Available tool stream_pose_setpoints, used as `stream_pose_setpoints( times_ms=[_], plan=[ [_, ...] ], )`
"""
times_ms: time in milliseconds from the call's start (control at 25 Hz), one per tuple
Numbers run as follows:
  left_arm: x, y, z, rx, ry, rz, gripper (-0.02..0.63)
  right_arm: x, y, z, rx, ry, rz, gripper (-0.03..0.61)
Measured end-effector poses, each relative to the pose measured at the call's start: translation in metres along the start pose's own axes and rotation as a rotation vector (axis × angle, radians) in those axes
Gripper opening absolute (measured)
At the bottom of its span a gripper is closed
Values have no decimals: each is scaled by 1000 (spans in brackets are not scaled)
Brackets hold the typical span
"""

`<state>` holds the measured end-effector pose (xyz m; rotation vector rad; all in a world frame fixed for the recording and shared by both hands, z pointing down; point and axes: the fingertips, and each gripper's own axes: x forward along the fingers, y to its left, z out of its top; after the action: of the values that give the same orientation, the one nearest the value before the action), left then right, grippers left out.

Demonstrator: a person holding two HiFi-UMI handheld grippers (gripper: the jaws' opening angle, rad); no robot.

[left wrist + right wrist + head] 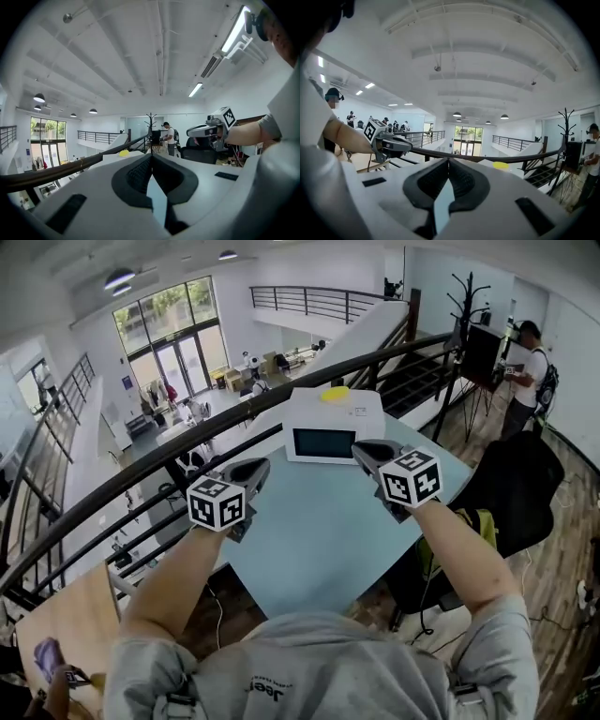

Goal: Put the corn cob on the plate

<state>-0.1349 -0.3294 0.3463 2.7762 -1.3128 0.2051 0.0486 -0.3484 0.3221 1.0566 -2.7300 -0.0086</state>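
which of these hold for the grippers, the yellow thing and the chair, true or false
1. The left gripper and the right gripper are both shut and empty. True.
2. The yellow thing lies on the blue table. False: it sits on top of the white box.
3. A black chair stands at the table's right in the head view. True.
4. The grippers touch each other. False: they are apart, over the table.
5. A person stands near the coat rack. True.
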Motion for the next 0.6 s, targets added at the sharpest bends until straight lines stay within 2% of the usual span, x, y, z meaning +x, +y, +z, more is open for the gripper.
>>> stream_pose_setpoints(
  times_ms=[200,400,600],
  plan=[
    [-23,-20,-26,23,4,-60,18,-6,27,-30,-5,-3,-20,18],
    [-57,-18,-52,16,-13,-144,18,-9,82,-51,17,-14,-47,17],
    [-75,-12,-86,-25,-5,-202,18,-11,131,-87,59,27,-43,17]
  ],
)
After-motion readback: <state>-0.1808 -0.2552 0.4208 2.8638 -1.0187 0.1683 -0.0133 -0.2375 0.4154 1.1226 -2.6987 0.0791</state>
